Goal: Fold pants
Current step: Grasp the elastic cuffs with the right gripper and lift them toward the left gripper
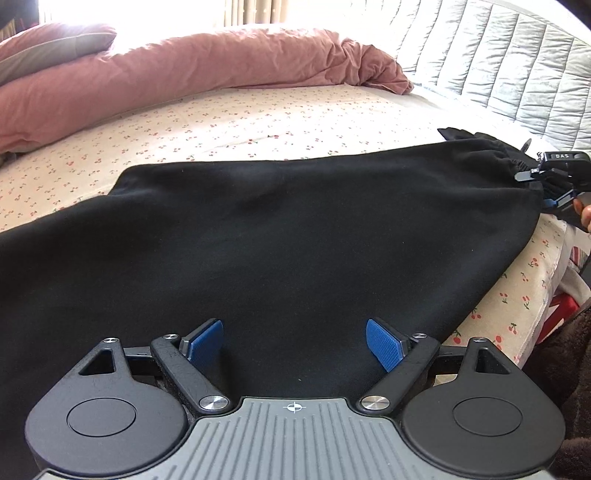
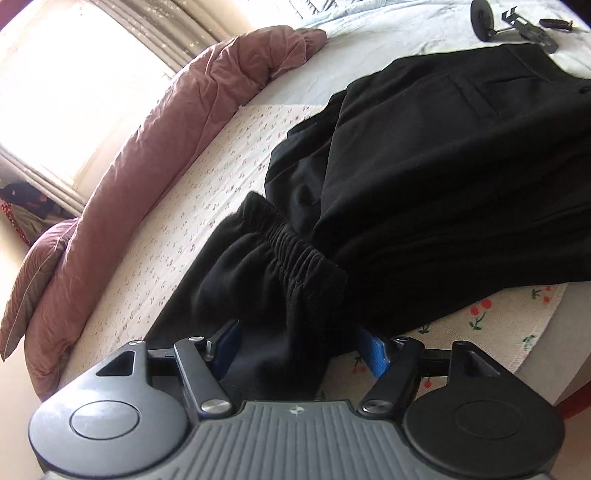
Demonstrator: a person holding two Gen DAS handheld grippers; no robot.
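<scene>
The black fleece sweatpants [image 1: 280,236] lie spread flat along the near edge of the bed's cherry-print cotton sheet [image 1: 229,122], their gathered elastic waistband [image 2: 291,236] bunched at the right end. Only the right wrist view shows that waistband close up, and a second pair of smooth black trousers [image 2: 461,158] with a welt pocket lying across the bed just beyond it, the waistband touching their edge. That view alone also shows small black metal hardware parts [image 2: 517,22] on the pale quilted blanket [image 2: 388,33] further back. The left wrist view alone shows the broad, nearly smooth body of the sweatpants and a person's hand [image 1: 585,218] at the right edge.

The left gripper [image 1: 294,343] hovers low over the middle of the fabric, its blue ribbed pads [image 1: 384,347] wide apart and holding nothing. The right gripper [image 2: 301,350] points at the waistband end, pads spread with dark cloth lying between them; the pads do not press it. In the left view it appears at the waistband [image 1: 546,177].

A rumpled dusty-pink duvet [image 1: 177,70] runs along the far side of the bed.
</scene>
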